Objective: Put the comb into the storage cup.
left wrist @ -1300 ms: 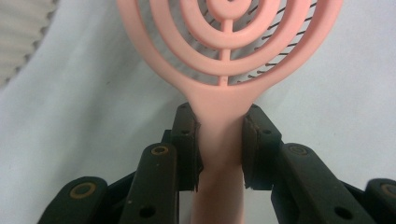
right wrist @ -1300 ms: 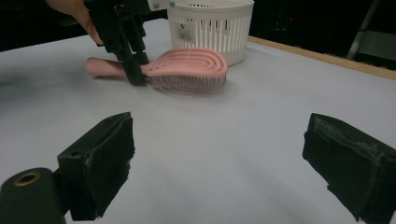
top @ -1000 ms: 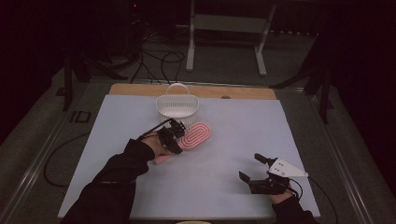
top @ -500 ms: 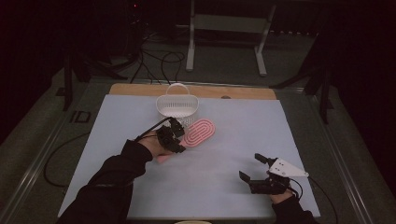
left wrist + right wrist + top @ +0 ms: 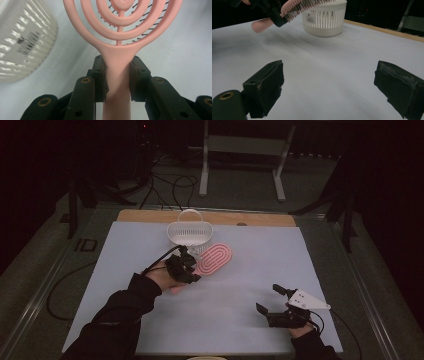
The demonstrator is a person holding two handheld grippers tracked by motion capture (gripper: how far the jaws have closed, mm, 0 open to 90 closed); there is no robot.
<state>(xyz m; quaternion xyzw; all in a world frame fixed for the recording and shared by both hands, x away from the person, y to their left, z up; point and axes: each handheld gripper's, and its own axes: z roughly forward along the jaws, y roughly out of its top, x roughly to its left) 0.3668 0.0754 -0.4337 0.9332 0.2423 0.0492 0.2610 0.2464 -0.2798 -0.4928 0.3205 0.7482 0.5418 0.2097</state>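
Hairbrush [image 5: 117, 75] between left tool [image 5: 117, 80] jaws

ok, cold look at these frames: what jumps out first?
The pink hairbrush, clamped by its handle in the left claw and lifted off the table's pale cover, bristles down, at mid-table. Just behind it stands a white slotted basket with a loop handle, near the far edge. The right claw sits wide open and holds nothing at the near right.
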